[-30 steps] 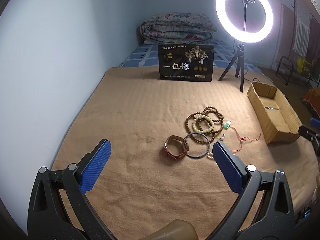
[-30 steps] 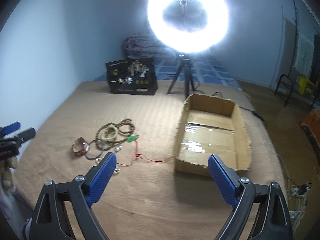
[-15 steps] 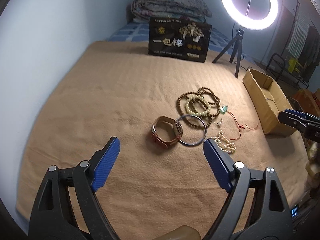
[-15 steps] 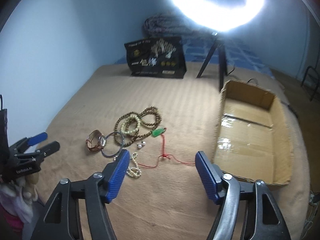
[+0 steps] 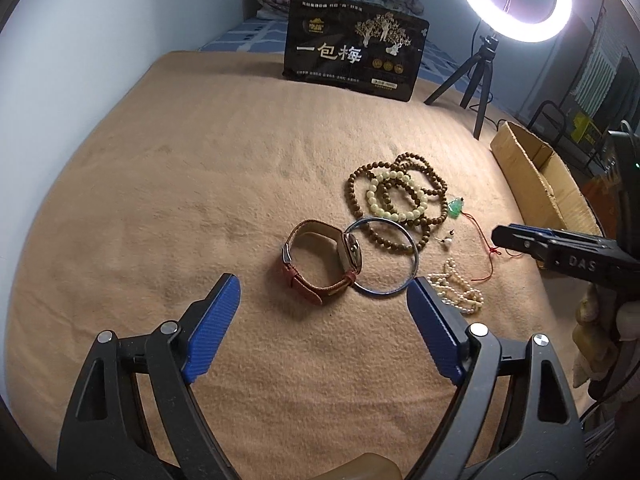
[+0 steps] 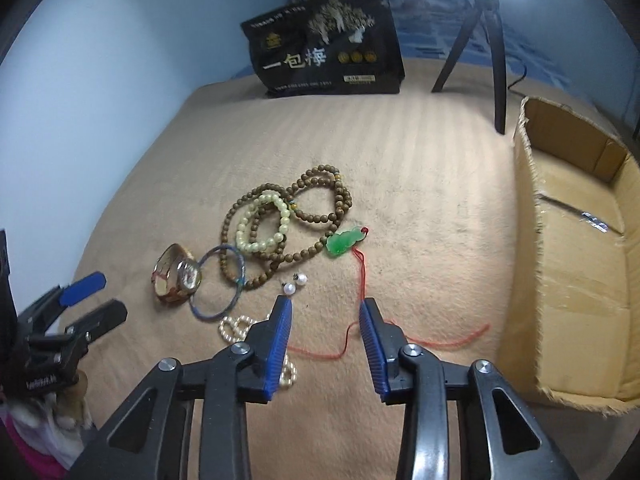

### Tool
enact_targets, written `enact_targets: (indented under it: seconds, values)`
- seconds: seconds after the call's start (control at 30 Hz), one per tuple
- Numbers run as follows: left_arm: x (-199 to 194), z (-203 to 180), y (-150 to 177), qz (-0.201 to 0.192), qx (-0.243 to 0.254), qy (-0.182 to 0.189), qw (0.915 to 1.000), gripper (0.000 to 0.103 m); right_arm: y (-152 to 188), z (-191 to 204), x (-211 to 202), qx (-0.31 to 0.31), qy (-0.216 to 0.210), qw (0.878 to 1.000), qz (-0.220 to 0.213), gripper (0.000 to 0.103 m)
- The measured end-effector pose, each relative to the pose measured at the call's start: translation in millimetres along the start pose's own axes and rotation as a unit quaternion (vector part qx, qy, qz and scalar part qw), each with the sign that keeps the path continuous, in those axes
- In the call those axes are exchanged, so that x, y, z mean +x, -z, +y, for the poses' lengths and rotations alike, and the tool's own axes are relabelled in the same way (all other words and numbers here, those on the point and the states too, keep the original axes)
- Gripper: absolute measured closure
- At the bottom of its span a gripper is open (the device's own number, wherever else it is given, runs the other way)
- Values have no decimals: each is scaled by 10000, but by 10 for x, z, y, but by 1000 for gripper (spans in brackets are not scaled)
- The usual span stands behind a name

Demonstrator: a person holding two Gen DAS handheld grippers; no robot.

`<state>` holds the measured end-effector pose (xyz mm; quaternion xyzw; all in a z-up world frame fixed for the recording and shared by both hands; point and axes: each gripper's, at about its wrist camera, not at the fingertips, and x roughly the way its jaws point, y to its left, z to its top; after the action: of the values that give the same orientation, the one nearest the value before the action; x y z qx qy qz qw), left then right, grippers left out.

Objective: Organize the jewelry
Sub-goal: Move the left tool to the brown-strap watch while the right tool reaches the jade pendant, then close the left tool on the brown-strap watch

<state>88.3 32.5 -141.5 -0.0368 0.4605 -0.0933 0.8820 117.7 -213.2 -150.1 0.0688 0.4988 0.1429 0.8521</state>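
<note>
I'm on the first pick: jewelry pile [image 6: 276, 236] lies on the bed blanket [image 6: 420, 200], cardboard box [image 6: 576, 280] beside it. Right tool [image 6: 325, 312] is closing over the red cord [image 6: 362, 280], nothing gripped; left tool [image 5: 320, 300] wide, empty. Next: pinch cord

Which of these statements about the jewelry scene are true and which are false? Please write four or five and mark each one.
1. The cardboard box already holds the watch. False: the watch lies on the tan blanket, beside the metal bangle.
2. The green pendant is tied to a red cord. True.
3. The left gripper is clamped on the pearl strand. False: its jaws stand wide apart with nothing gripped; the pearl strand lies on the blanket.
4. The right gripper holds nothing; its jaws are closing above the blanket. True.
5. The pale bead bracelet lies among the brown wooden beads. True.
</note>
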Motion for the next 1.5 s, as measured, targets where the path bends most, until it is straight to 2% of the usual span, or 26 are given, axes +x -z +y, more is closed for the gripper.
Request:
enact_targets:
  seconds: [0.17,0.33,0.83,1.03,1.13,1.3,1.37,1.5]
  values:
    - [121,14,5,66,-18,-7,10000,16,-68,33,135,-57,-40,10000,38,76]
    - [202,41,5,75,-75,4,9999,17,-102,104,271,-192,36,9998,79,79]
    - [377,69,-42,129,-88,13,9999,19,-129,205,470,-459,159,9987,122,79]
    - [468,74,-60,98,-93,-177,9998,19,-102,211,500,-512,142,9985,119,83]
    - [522,93,-55,123,-125,-187,9997,19,-63,273,522,-738,284,9968,125,84]
    - [557,84,-75,115,-143,-144,9997,19,-51,281,544,-811,387,9959,135,90]
    - [563,86,-78,119,-146,-119,9998,19,-63,245,543,-749,399,9963,130,96]
    - [576,100,-80,136,-169,-39,9998,19,-72,197,534,-658,293,9973,128,98]
